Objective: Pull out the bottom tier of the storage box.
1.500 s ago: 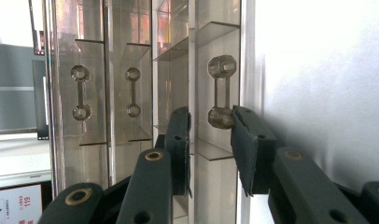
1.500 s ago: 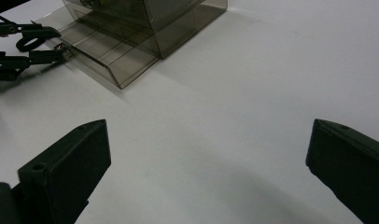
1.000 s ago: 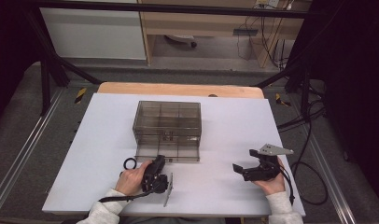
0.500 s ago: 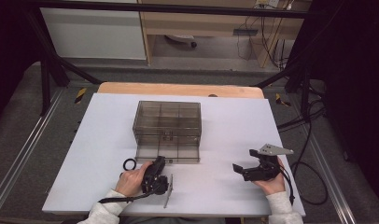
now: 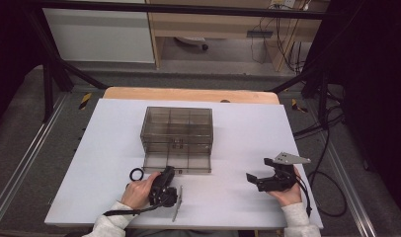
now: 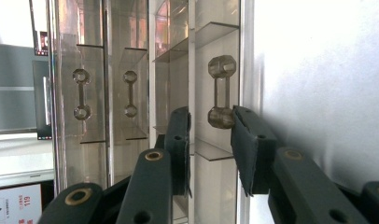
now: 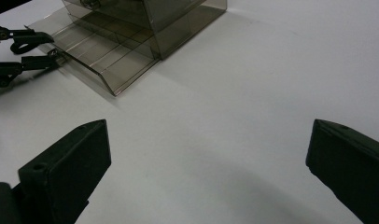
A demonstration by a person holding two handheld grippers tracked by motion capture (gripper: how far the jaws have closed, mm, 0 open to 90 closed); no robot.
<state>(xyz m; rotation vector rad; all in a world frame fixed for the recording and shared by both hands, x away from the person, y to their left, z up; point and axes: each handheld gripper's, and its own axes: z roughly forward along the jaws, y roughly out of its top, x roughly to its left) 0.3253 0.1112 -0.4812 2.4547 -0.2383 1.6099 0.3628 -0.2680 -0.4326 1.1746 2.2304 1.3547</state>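
White counter (image 5: 248, 148): carries a smoked, see-through drawer box (image 5: 177, 127), set near its middle, with three drawers; the lowest drawer (image 5: 177, 163) stands pulled out toward the person, the two above it flush. A small black ring (image 5: 136, 174) lies on the counter just left of the drawer's front corner. Left gripper (image 5: 168, 171): held in the left hand (image 5: 138, 191), laid on its side at the front of the open drawer; in the left gripper view its jaws are parted and sit to either side of the drawer's dumbbell-shaped handle (image 6: 219, 92), one jaw touching or almost touching the handle's near knob, the other apart from it, so nothing is clamped. Two like handles on the other drawers show farther off in the same view. Right gripper (image 5: 260, 170): held in the right hand (image 5: 287, 191), well apart from the box at the counter's right front, jaws spread wide over bare counter, gripping nothing. Against the frames from a second and half a second earlier: drawer, ring and both grippers lie as they did, with no visible shift.
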